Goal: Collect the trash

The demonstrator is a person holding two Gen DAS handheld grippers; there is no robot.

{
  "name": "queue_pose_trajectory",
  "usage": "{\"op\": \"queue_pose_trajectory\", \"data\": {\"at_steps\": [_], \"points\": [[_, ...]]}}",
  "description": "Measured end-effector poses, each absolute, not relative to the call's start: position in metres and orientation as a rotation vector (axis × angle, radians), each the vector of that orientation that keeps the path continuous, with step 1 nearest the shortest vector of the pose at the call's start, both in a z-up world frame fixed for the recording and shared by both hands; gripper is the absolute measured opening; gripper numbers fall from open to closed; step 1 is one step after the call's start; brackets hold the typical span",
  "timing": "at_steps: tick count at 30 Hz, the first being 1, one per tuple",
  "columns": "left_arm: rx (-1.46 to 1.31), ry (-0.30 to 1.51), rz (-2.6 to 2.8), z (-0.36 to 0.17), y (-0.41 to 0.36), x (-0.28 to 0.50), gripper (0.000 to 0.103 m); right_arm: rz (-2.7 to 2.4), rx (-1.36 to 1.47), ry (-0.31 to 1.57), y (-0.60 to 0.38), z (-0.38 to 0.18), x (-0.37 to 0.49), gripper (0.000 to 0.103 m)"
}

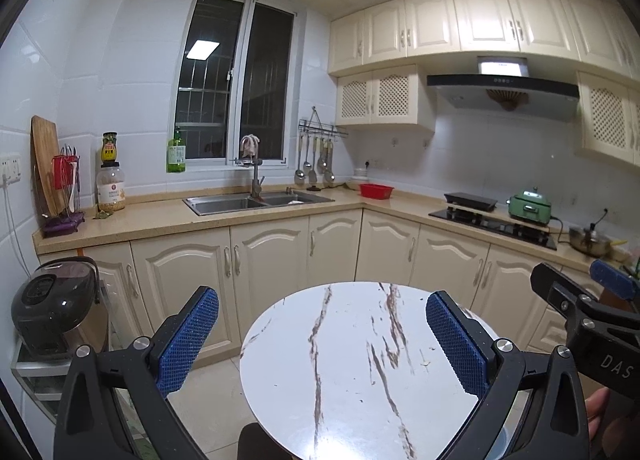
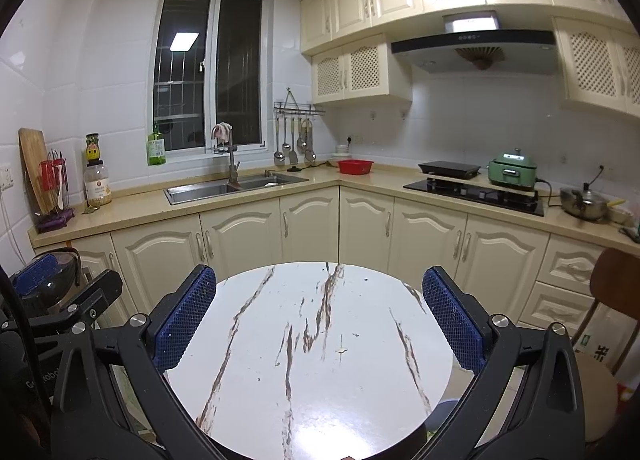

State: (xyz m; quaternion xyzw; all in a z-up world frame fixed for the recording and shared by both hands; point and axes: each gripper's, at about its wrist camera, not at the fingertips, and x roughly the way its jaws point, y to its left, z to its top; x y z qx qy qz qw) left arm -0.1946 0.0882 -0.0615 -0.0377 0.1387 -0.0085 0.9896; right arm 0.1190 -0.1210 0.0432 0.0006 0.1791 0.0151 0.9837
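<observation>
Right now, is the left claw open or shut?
Open. In the left wrist view the left claw has its blue pads spread wide, with only the round marble table between them.

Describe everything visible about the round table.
The round table has a glossy white marble-look top with brown veins, reflecting the ceiling light. It stands on the tiled floor before the cream cabinets. A few small crumbs lie on it. Both open tongs hover over its near edge without touching it. Its base is hidden.

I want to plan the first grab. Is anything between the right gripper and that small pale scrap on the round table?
Nothing visible. The right gripper is open above the round table, and the scrap lies on bare marble just ahead.
</observation>
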Motion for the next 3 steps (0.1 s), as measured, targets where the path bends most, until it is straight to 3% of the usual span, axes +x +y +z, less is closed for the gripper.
{"op": "queue_pose_trajectory", "data": {"at_steps": [3], "points": [[-0.072, 0.276, -0.028, -0.065, 0.0847, -0.1963, 0.102, 0.031, 0.003, 0.363, -0.1216, 0.0433, 0.1206, 0.103]]}}
